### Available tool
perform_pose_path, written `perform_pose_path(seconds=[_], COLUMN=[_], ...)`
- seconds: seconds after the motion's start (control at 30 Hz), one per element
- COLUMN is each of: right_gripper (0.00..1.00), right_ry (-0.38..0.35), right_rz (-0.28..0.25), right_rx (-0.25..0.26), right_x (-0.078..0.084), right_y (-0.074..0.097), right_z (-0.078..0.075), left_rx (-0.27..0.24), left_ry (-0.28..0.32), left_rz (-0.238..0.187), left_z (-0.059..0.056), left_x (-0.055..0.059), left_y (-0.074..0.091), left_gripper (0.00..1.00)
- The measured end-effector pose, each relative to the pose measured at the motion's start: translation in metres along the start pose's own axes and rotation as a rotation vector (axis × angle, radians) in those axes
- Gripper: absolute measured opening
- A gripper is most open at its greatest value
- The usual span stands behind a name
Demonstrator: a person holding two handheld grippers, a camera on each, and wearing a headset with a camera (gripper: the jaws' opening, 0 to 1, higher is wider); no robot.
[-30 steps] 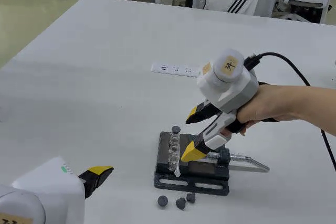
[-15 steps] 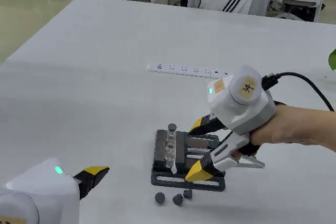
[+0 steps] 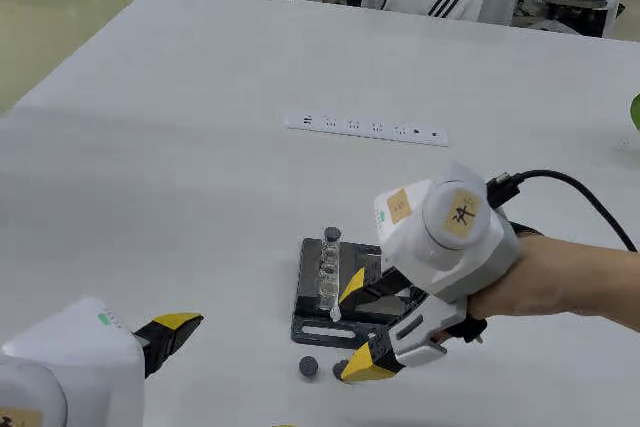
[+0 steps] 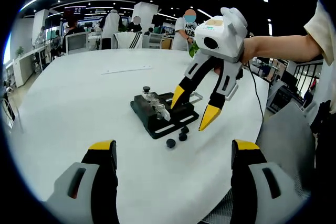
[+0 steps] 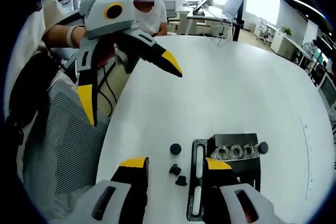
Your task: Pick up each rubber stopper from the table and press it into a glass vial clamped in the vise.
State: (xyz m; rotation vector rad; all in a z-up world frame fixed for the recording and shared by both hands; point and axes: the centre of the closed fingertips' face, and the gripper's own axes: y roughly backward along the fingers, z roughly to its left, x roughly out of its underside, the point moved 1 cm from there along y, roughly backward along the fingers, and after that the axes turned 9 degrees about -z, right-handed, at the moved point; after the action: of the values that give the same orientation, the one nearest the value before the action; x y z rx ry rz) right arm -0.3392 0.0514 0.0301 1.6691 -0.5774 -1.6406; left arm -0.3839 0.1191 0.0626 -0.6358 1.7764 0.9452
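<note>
The right claw (image 5: 176, 163) is spread wide and holds nothing. In the right gripper view, two loose rubber stoppers (image 5: 178, 174) lie on the white tabletop (image 5: 236, 93) between its jaws. A third stopper (image 5: 175, 149) sits just ahead of the tips. The black vise (image 5: 234, 141) stands just beside one jaw, and its slotted base runs along that jaw's inner side.

A row of glass vials (image 5: 233, 152) is clamped in the vise just past that jaw's tip. Three vials show open mouths with nothing inside. The far-end vial carries a dark fitted stopper (image 5: 262, 148).

The head view has the right claw (image 3: 352, 332) low over the near side of the vise (image 3: 312, 292). One jaw crosses the vise and the other ends at the tabletop beside it. Here one loose stopper (image 3: 308, 367) shows plainly and a second peeps out from behind the lower jaw tip. The vials (image 3: 328, 277) are seen from the side as an upright row, with the capped one (image 3: 332, 235) farthest from the claw.

The left claw (image 4: 173, 148) is also wide open and empty, well short of the vise (image 4: 157, 119). In its own view all three loose stoppers (image 4: 179, 136) lie ahead of it, and the right claw (image 4: 193, 107) hangs above them.

Beyond the vise, a white power strip (image 3: 365, 129) lies on the tabletop, well clear of both claws.
</note>
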Motion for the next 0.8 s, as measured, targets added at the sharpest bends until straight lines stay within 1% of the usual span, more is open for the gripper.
perform_pose_path(seconds=[0.07, 0.17, 0.27, 0.3, 0.33, 0.47, 0.53, 0.57, 0.7, 0.8], right_gripper=[0.33, 0.32, 0.30, 0.29, 0.28, 0.26, 0.25, 0.25, 0.22, 0.19], right_ry=[0.019, 0.076, 0.148, 0.173, 0.182, 0.235, 0.251, 0.268, 0.322, 0.348], right_rz=[0.014, 0.041, 0.094, 0.108, 0.116, 0.125, 0.118, 0.119, 0.143, 0.153], right_rx=[-0.022, -0.033, -0.057, -0.058, -0.059, -0.090, -0.101, -0.117, -0.148, -0.164], right_x=[0.000, 0.000, 0.005, 0.006, 0.007, 0.007, 0.006, 0.005, 0.005, 0.006], right_y=[-0.004, -0.009, -0.013, -0.016, -0.017, -0.024, -0.028, -0.030, -0.037, -0.044], right_z=[0.001, 0.001, 0.002, 0.000, 0.000, -0.003, -0.004, -0.003, -0.001, 0.000], left_rx=[-0.004, -0.010, -0.014, -0.016, -0.018, -0.023, -0.027, -0.029, -0.034, -0.033], left_ry=[0.004, 0.008, 0.008, 0.008, 0.009, 0.006, 0.003, 0.002, 0.001, -0.004], left_rz=[-0.001, -0.001, 0.006, 0.012, 0.013, 0.015, 0.019, 0.021, 0.033, 0.044], left_z=[0.001, 0.002, 0.003, 0.004, 0.004, 0.006, 0.007, 0.007, 0.010, 0.011], left_x=[0.001, 0.002, 0.005, 0.006, 0.006, 0.007, 0.009, 0.009, 0.015, 0.019], left_y=[0.001, 0.002, 0.003, 0.003, 0.004, 0.007, 0.008, 0.008, 0.008, 0.008], left_gripper=[0.89, 0.89, 0.89, 0.89, 0.89, 0.89, 0.89, 0.89, 0.89, 0.89])
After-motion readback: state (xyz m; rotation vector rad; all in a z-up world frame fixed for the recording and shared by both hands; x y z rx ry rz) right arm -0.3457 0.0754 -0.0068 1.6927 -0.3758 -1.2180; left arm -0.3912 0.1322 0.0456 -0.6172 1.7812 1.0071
